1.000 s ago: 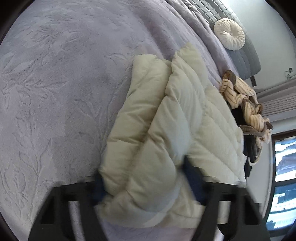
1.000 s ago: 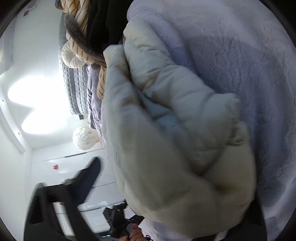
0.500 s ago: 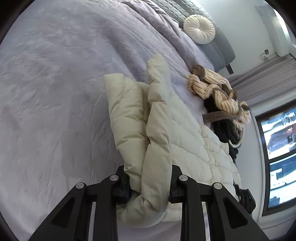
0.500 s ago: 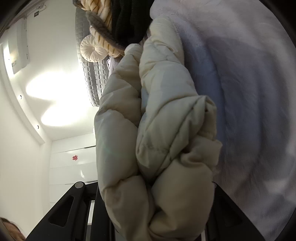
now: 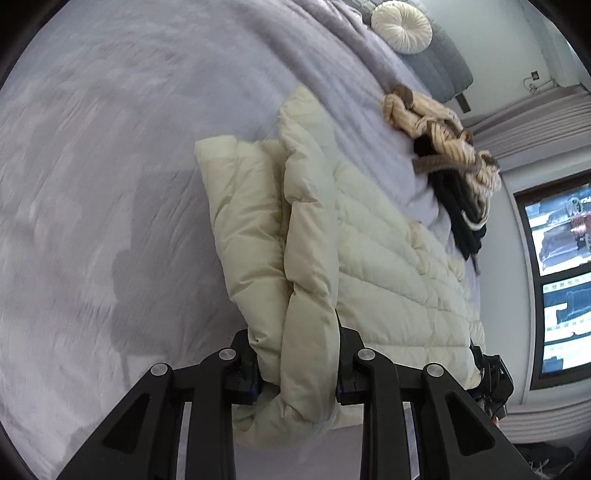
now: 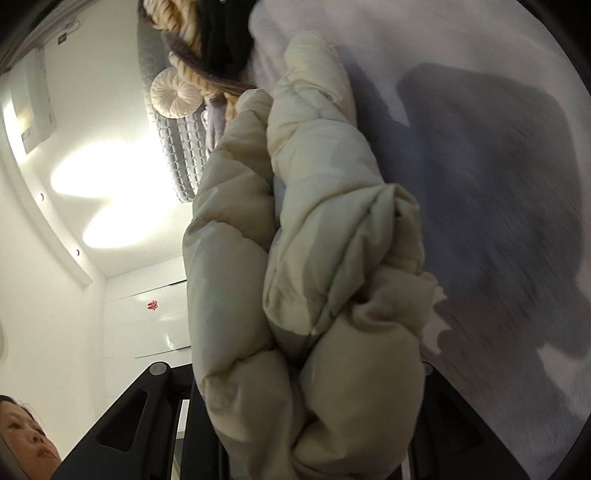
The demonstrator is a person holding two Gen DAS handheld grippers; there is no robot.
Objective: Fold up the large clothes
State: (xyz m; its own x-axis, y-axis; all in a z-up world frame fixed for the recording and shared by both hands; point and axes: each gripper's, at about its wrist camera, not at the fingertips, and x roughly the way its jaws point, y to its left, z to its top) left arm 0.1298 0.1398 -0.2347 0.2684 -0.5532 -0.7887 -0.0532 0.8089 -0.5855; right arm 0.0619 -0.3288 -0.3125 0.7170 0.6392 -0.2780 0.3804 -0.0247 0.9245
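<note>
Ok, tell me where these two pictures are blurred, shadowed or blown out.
Left wrist view: the lilac bedspread smears with motion blur at the left, while the cream quilted puffer jacket stays sharp; a dark shadow lies on the cover beside it. Right wrist view: the white wall is blown out by two bright glare patches, a big shadow falls on the bedspread, and the cover streaks at lower right.

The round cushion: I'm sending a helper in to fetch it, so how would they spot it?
Start at the large bed under the lavender textured bedspread and go to its grey quilted headboard. The round cream pleated cushion leans there, alone beyond the heap of striped and black clothes; unlike the cream quilted puffer jacket, it is a disc with a buttoned centre.
</note>
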